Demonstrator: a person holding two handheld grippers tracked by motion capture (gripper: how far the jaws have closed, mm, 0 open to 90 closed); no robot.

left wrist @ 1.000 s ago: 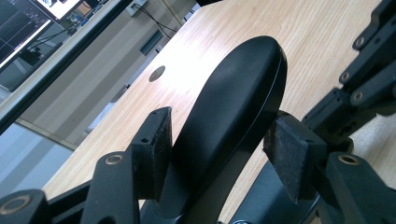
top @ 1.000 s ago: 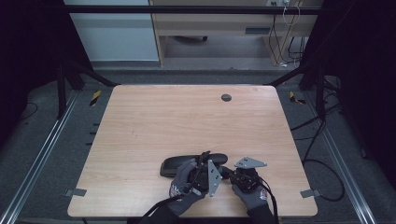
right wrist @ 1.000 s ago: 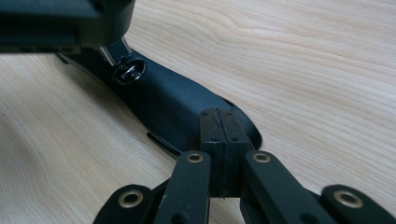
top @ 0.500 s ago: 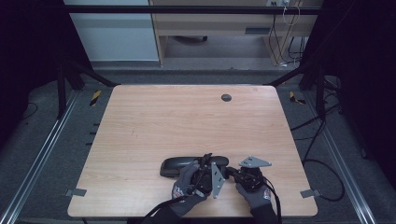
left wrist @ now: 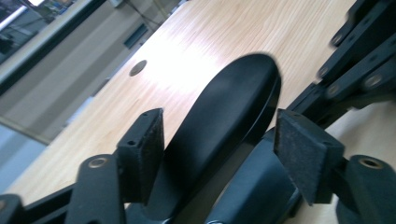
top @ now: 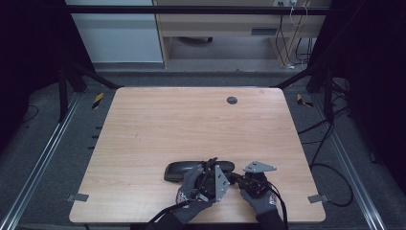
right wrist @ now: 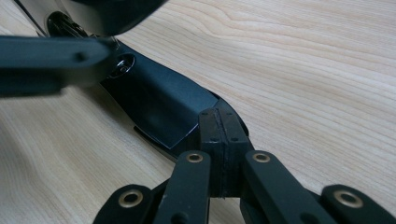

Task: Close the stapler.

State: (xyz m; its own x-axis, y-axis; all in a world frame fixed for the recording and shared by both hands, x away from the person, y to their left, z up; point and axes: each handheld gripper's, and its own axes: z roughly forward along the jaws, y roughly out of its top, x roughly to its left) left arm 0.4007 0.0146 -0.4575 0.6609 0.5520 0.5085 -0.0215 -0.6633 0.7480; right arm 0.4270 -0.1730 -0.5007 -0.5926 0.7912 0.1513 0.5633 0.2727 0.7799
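Here, a black car mirror (top: 191, 168) lies near the front edge of the bench (top: 191, 120), with both claws at its right end. The left claw (left wrist: 219, 140) straddles the mirror's rounded housing; its jaws have just been opening and now stand apart, the right pad clear of the housing, the left pad close against it. The right claw (right wrist: 219, 135), jaws pressed together, sits at the tip of the mirror's flat black mounting arm (right wrist: 159, 107); whether it pinches that arm I cannot tell.

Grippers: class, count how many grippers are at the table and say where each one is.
2. The left gripper is at the table's near edge, its jaws just opened around the black object. The right gripper is beside it, to the right, shut against that object's end.
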